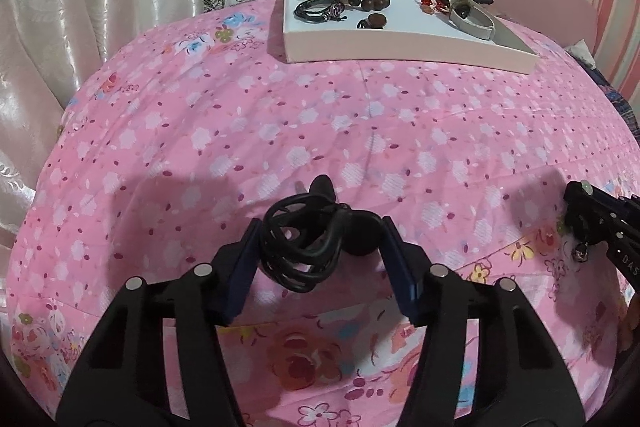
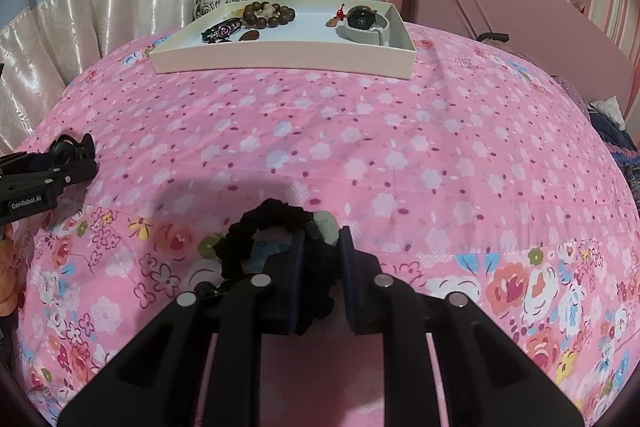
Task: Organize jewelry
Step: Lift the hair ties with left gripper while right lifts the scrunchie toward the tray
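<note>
1. One bed covered by a pink floral bedspread fills both views.
2. One shallow white tray sits at the far side of the bedspread. It holds one brown bead bracelet, one watch on a pale strap, one black cord bracelet with a purple swirl, one small red charm, and a few other small pieces too small to count.
3. Two handheld grippers work at the near edge, well apart from the tray.
4. The left gripper has its two blue pads on either side of one tangled black cord piece with dark beads. Both pads touch the bundle, pinching it just above the bedspread.
5. The right gripper has its pads drawn close together, pinching one black fabric scrunchie with a pale grey-green stone; the rest of it lies on the bedspread to the left.
6. Readable writing: "GenRobot.AI" on the left gripper's side, seen from the right wrist view.
</note>
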The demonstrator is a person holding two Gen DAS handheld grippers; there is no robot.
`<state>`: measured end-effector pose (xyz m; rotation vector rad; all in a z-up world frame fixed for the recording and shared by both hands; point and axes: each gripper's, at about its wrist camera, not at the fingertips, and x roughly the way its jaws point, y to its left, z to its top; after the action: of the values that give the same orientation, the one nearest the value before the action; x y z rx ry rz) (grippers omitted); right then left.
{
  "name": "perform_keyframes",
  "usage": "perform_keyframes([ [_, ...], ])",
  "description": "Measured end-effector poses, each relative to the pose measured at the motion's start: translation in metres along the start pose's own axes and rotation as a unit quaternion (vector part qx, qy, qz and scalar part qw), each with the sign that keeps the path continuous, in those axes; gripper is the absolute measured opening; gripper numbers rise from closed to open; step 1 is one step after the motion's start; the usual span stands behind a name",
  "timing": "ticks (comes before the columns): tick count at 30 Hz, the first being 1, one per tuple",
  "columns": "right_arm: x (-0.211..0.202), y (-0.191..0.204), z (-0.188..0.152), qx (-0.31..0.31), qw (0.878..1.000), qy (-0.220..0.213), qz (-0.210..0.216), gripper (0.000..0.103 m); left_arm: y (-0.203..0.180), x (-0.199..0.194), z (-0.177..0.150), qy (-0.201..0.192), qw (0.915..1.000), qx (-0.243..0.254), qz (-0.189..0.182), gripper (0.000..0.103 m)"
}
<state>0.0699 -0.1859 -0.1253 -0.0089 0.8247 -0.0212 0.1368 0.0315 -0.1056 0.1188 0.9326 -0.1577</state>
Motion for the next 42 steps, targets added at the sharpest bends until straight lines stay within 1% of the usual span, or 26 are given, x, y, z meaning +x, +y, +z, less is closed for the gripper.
perform_keyframes([
  [9, 0.000, 0.000, 0.000, -0.001, 1.000, -0.001, -0.002, 0.017, 0.002, 0.001, 0.001, 0.000, 1.0000, -0.007, 0.001, 0.058],
  [15, 0.000, 0.000, 0.000, -0.001, 1.000, -0.002, -0.005, 0.017, 0.001, -0.001, 0.001, -0.003, 1.0000, -0.005, 0.008, 0.058],
  [35, 0.000, -0.001, 0.001, 0.013, 1.000, -0.005, -0.010, 0.017, 0.001, 0.000, 0.001, -0.002, 0.9999, -0.002, 0.012, 0.058],
  [39, 0.000, 0.001, 0.003, 0.011, 1.000, -0.002, -0.021, 0.017, 0.000, 0.000, 0.003, 0.000, 1.0000, -0.003, 0.003, 0.058],
  [42, 0.001, -0.002, 0.012, 0.011, 1.000, 0.005, -0.018, 0.017, -0.002, -0.001, 0.009, 0.004, 1.0000, -0.005, -0.003, 0.058],
])
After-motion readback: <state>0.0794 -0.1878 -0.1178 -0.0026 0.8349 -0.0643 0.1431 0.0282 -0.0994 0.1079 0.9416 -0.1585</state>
